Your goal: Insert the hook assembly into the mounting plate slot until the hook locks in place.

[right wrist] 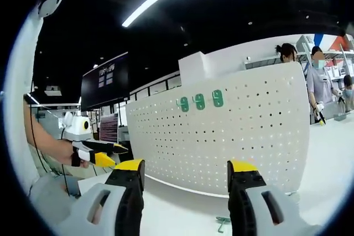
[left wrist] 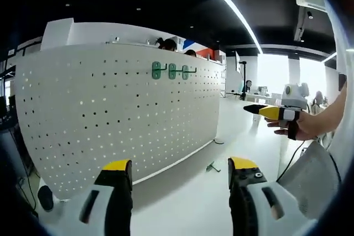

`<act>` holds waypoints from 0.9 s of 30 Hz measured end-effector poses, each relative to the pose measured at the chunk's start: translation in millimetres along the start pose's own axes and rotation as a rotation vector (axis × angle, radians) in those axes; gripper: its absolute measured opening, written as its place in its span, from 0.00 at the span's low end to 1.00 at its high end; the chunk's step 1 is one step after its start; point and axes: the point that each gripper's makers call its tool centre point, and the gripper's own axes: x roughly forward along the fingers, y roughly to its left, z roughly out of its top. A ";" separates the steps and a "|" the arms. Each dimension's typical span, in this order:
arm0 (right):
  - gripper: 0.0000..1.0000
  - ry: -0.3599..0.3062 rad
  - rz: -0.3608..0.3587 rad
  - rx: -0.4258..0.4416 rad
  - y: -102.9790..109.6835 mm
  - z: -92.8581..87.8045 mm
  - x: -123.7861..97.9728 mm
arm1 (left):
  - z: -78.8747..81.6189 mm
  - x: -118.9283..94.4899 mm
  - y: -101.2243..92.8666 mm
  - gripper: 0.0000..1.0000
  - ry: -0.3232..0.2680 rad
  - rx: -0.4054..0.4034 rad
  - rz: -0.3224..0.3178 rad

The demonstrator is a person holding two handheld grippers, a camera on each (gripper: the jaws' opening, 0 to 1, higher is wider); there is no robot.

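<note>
Left claw (left wrist: 180,183): it is seen with jaws wide apart, and nothing is held between them. The tips are yellow, the bodies black and pale grey.

Right claw (right wrist: 186,186): its jaws are also spread wide and empty, with the same yellow tips.

Hook assembly (left wrist: 212,166): a small green piece is seen lying flat on the white desk (left wrist: 182,203), ahead of the left claw and between the lines of its two jaws, a little toward the right jaw. In the right gripper view the same piece (right wrist: 223,223) is found low between the jaws, just beside the inner edge of the right jaw. Its long axis is judged to run roughly across the desk and not upright; the exact shape is too small to be told.

Mounting plate (left wrist: 116,109): a white perforated board is standing upright behind the hook, well beyond both claws. Its surface is smooth and matt, with regular rows of small round holes.

Mounted hooks (left wrist: 172,71): three green hooks are already fixed in a row near the upper edge of the plate.

Nearer claw: the right claw is judged to be nearer to the loose hook.

Coming move: a descent to the desk is needed, so that the thin flat piece can be pinched across its narrow side.
</note>
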 end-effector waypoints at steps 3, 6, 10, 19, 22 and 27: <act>0.58 -0.001 0.004 0.000 1.9 0.9 0.7 | 1.3 6.5 -2.2 0.73 0.013 0.021 -0.026; 0.58 0.002 0.010 -0.005 2.9 -1.0 0.4 | 0.9 11.3 -3.7 0.73 0.024 0.033 -0.048; 0.58 0.003 0.014 -0.009 5.0 -1.8 -0.9 | -0.5 17.9 -4.3 0.73 0.045 0.051 -0.072; 0.57 -0.004 0.019 -0.009 9.8 -1.2 -1.5 | -4.4 32.4 -10.7 0.73 0.101 0.103 -0.138; 0.57 -0.006 0.018 -0.010 11.1 -0.6 -1.9 | -4.4 37.6 -15.7 0.73 0.112 0.116 -0.158; 0.57 -0.012 0.013 -0.008 9.9 -0.5 -4.4 | -5.9 47.5 -25.1 0.73 0.141 0.162 -0.203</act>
